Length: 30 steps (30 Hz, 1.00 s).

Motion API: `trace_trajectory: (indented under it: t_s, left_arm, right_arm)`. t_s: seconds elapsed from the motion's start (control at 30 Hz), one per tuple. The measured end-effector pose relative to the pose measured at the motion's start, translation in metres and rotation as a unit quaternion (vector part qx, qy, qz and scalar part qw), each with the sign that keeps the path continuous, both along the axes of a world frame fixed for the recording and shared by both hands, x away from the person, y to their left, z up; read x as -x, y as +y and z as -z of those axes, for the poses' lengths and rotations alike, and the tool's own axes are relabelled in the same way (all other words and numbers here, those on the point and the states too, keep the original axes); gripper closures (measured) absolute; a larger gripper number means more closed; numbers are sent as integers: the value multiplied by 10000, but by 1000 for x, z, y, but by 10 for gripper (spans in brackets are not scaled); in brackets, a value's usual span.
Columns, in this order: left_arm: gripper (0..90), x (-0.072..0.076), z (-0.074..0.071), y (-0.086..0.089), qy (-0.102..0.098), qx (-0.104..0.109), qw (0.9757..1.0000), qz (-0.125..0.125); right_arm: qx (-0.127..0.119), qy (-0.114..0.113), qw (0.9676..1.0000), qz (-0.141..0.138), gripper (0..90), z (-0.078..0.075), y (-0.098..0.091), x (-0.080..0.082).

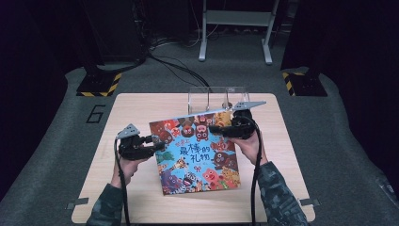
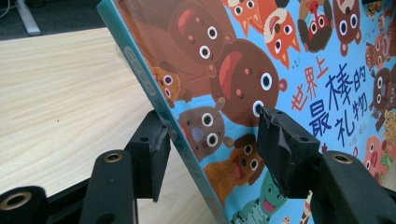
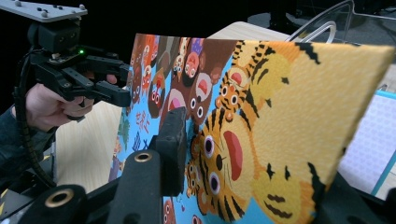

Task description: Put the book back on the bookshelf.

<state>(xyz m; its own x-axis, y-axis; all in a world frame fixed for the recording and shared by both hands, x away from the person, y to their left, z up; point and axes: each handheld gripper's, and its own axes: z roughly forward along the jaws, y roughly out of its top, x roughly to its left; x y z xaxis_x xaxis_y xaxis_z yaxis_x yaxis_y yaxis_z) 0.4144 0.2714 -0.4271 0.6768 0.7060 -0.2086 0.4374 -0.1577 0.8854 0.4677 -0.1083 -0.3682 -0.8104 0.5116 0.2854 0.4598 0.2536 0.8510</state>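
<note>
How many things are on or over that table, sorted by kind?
Picture book: 1
Clear plastic stand: 1
Hand-held tools: 2, left tool and right tool
Total: 4

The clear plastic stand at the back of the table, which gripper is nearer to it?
Right. The right gripper grips the picture book at its far edge, just before the clear stand; the left gripper straddles the book's left edge, farther away.
</note>
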Motion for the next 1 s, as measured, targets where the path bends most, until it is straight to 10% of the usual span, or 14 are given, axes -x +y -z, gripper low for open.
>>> trace_trajectory:
  t_s: [1.0]
  left_arm:
    - [549,7,-24,0,-566,-393,9976,33]
  right_arm:
    - [204,-82,9995,208,508,0,-3,1]
